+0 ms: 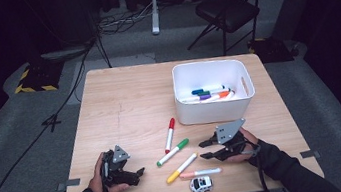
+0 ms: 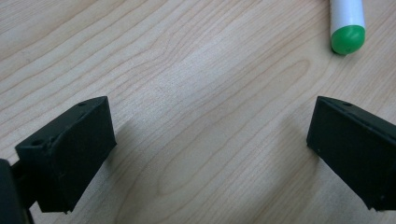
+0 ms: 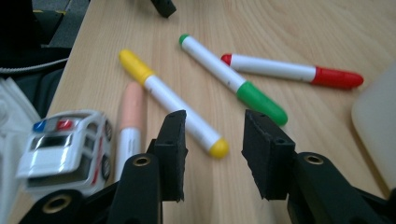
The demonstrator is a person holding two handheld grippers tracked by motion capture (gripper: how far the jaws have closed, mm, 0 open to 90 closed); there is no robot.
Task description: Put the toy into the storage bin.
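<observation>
now lined up on the yellow marker (image 3: 170, 100) — right gripper (image 3: 212, 156) low over the wooden table (image 1: 124, 107), jaws apart astride its near end, nothing gripped; left gripper (image 2: 210, 140) parked wide open beside the green marker (image 2: 347, 25).

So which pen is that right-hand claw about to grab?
Start at the white bin and come toward the person: four markers lie loose on the table. It is the yellow marker, nearest the right gripper, with yellow at both ends.
</observation>
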